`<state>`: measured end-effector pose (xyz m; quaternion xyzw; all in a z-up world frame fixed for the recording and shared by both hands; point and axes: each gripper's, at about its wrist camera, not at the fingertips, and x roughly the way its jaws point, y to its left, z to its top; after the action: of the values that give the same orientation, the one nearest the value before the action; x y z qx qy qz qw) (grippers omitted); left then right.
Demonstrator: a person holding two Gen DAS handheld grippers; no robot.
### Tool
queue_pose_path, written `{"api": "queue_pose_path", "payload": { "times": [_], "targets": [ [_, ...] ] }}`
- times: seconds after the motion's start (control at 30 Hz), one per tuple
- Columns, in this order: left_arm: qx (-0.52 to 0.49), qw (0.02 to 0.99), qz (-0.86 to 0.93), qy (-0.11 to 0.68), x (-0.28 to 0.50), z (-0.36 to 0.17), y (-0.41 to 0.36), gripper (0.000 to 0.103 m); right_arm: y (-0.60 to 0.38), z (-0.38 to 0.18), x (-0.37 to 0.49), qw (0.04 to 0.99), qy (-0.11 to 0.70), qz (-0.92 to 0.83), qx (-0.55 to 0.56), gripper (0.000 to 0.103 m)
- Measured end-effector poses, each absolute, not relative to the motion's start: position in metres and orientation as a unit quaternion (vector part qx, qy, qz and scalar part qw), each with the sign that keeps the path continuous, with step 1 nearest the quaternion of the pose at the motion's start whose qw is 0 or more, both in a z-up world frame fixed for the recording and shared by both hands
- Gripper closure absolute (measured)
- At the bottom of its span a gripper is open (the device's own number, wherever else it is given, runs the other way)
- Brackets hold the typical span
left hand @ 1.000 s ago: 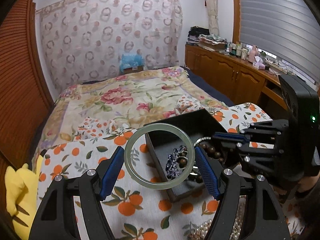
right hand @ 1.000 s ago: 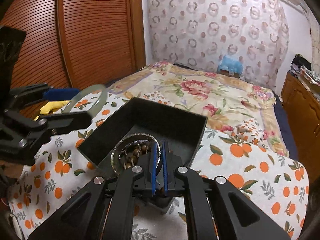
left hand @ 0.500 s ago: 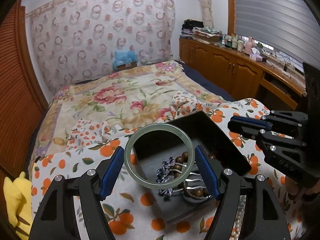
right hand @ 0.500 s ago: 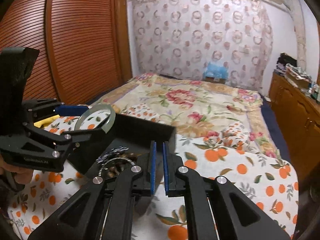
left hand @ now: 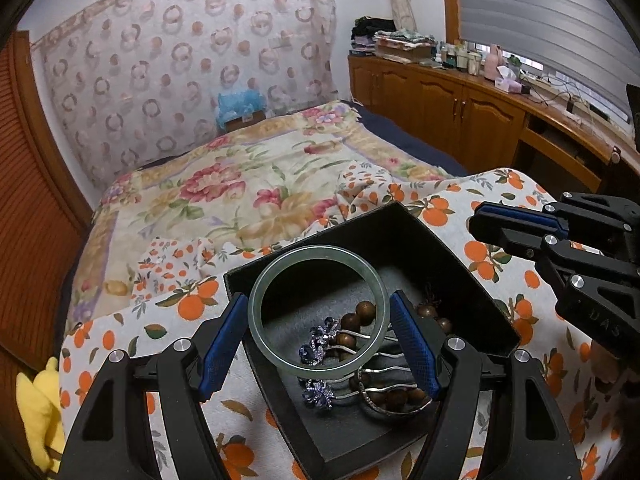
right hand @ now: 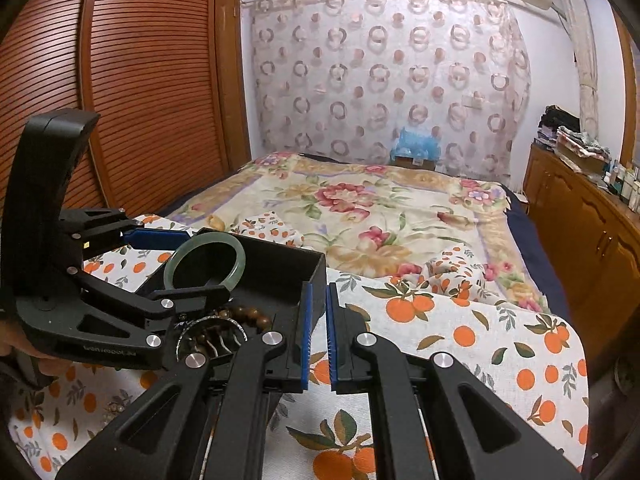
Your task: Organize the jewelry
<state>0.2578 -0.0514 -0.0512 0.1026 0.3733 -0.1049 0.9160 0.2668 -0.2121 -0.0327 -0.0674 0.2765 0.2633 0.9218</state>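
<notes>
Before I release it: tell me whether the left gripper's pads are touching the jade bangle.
Touching. In the left wrist view, both blue pads of the left gripper press against opposite sides of the jade bangle, no gap showing, holding it above the black box.

The left tongs hide part of the bead bracelet inside the black box.

Little can be read. In the left wrist view, the black plastic body of the right gripper, at about four o'clock in the frame, bears raised letters that look like "DAS"; the rest is cut off. In the right wrist view, the black body of the left gripper, at about eight o'clock, carries a moulded word too blurred to make out.
</notes>
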Motion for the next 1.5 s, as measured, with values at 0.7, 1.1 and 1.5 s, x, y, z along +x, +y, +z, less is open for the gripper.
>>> {"api": "queue_pose_path", "payload": {
  "times": [0.7, 1.1, 1.5],
  "targets": [
    [0.057, 0.934, -0.106, 0.336, 0.156, -0.027, -0.022, 0.031, -0.204, -0.003, 0.197, 0.917, 0.260, 0.295, -0.075, 0.095],
    [0.017, 0.928, -0.093, 0.360, 0.088, -0.056, 0.000, 0.031, -0.218, -0.046, 0.120, 0.899, 0.311, 0.293, -0.092, 0.095],
    [0.012, 0.918, -0.095, 0.384, 0.054, -0.077, -0.001, 0.031, -0.214, -0.087, 0.088, 0.868, 0.374, 0.313, -0.089, 0.095]
  ]
}}
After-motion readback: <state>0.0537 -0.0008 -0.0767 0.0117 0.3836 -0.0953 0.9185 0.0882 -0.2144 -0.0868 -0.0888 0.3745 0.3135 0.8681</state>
